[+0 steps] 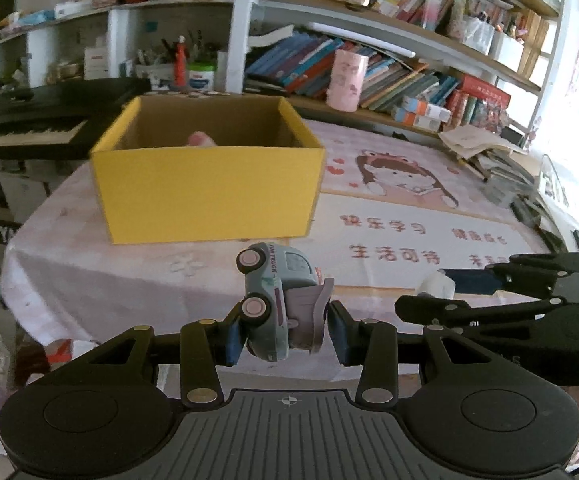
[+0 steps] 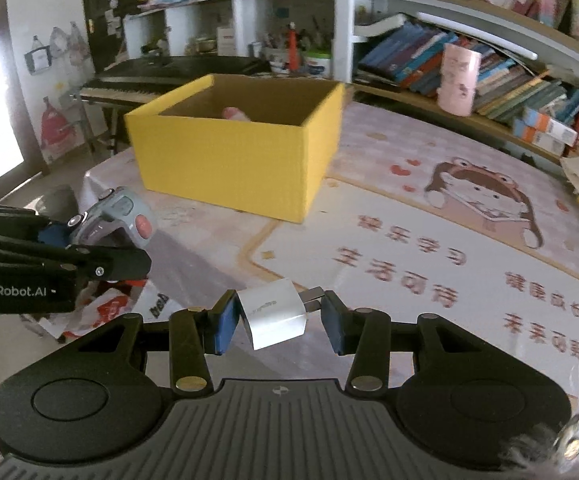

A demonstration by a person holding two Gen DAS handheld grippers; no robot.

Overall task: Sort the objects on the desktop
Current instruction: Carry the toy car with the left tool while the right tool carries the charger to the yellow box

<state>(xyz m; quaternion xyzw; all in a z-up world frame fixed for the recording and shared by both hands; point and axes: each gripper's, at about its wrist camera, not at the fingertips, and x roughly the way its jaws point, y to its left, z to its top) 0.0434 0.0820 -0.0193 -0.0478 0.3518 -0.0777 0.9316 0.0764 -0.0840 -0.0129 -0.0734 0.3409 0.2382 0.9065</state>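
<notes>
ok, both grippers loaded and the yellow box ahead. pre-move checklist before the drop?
1. Left gripper clamped on the toy truck: ok, the pads press on both sides, though the truck sits tilted on its side.
2. Right gripper clamped on the white charger: ok, but the right pad bears on the prongs, a marginal hold.
3. Yellow box open on top: ok, no lid or flaps in the way.
4. Room inside the box: cannot tell; a pink object shows inside, the floor is hidden.
5. Path over the tablecloth to the box: ok, nothing stands between.
6. Grippers apart from each other: ok, side by side, not touching.
</notes>
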